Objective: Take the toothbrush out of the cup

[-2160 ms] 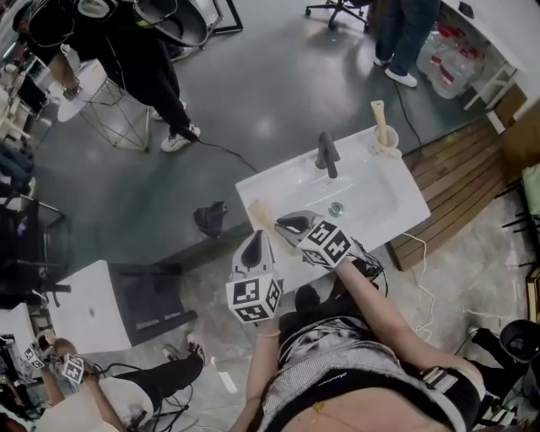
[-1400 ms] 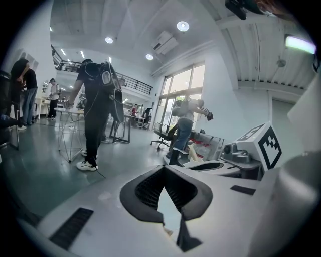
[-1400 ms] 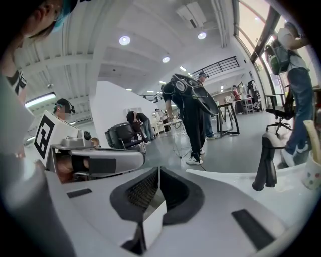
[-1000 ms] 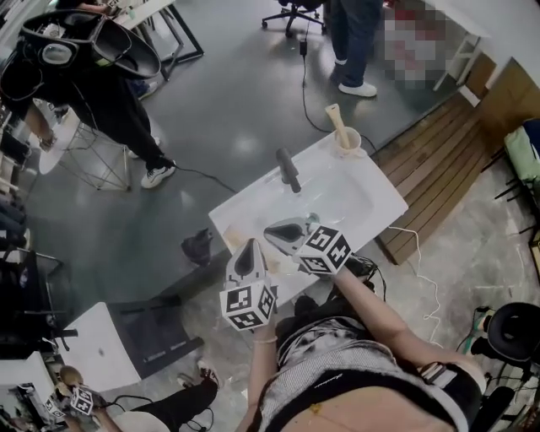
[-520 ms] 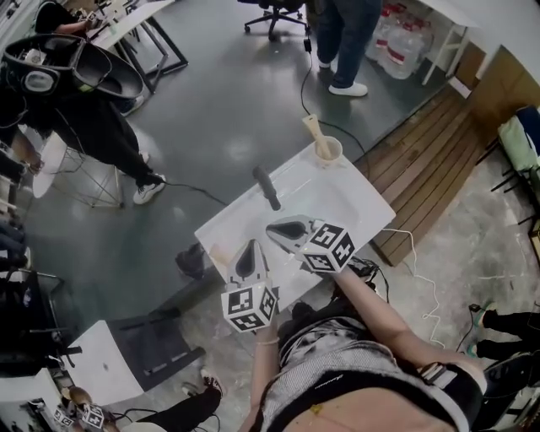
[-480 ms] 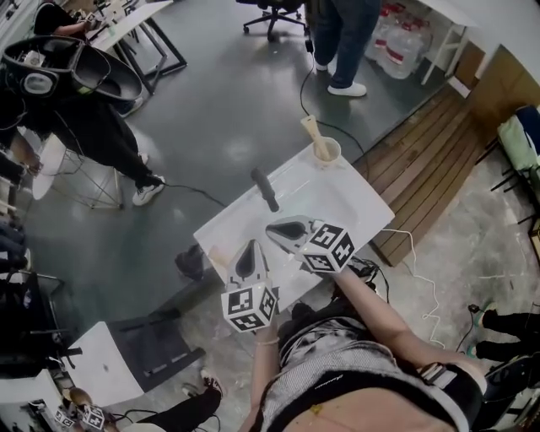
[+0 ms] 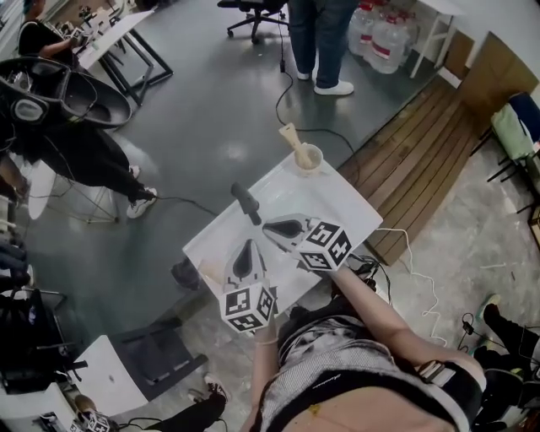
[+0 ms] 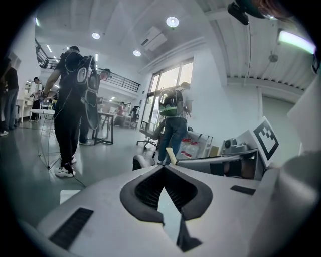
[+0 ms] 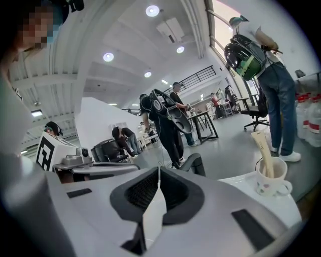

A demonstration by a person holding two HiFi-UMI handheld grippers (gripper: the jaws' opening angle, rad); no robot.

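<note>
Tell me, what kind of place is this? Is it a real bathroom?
Probably not a bathroom, more like a big workshop or lab. The white sink stands by itself on a grey floor in an open hall, with an office chair, big water bottles and a work table around it.

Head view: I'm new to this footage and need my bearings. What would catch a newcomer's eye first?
The white washbasin stands out on the grey floor, with a dark faucet. At its far corner a cup holds a leaning pale toothbrush. Over the near edge hover the left gripper and right gripper, both shut and empty, well short of the cup.
</note>
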